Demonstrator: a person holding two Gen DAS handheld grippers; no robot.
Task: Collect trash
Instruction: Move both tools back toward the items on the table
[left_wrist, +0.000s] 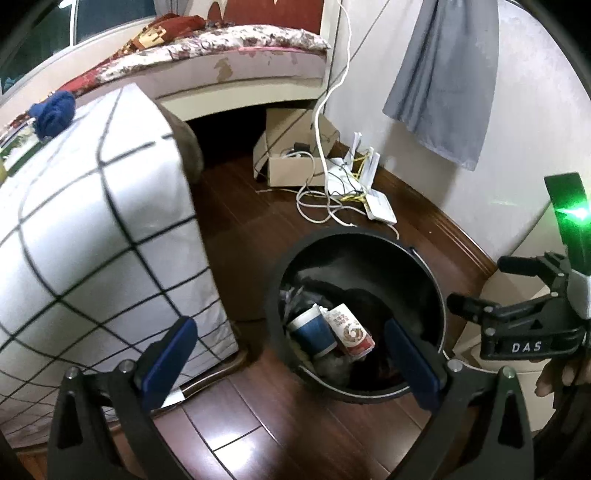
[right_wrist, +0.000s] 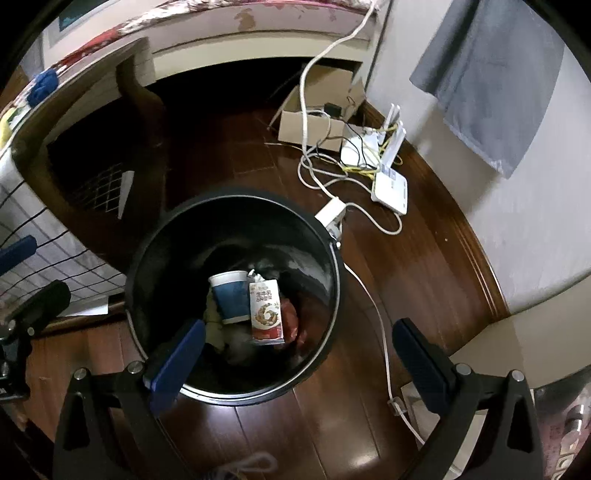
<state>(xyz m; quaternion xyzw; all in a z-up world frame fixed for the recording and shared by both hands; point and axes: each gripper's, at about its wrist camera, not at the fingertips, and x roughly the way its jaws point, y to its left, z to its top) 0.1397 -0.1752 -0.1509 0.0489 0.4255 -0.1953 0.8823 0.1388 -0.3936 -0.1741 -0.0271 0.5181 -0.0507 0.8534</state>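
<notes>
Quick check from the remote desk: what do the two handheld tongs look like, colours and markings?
Both tongs are black frames with silver bolts and flat blue pads on the fingers. Left tongs; right tongs. Seen from the left wrist, the right unit's body bears white "DAS" lettering and a glowing green light. No sleeves are visible.

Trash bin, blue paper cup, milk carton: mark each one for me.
Trash bin (right_wrist: 236, 206): right wrist view, far rim.
Blue paper cup (right_wrist: 232, 297): right wrist view, blue side wall.
Milk carton (right_wrist: 266, 314): right wrist view, printed front face.
</notes>
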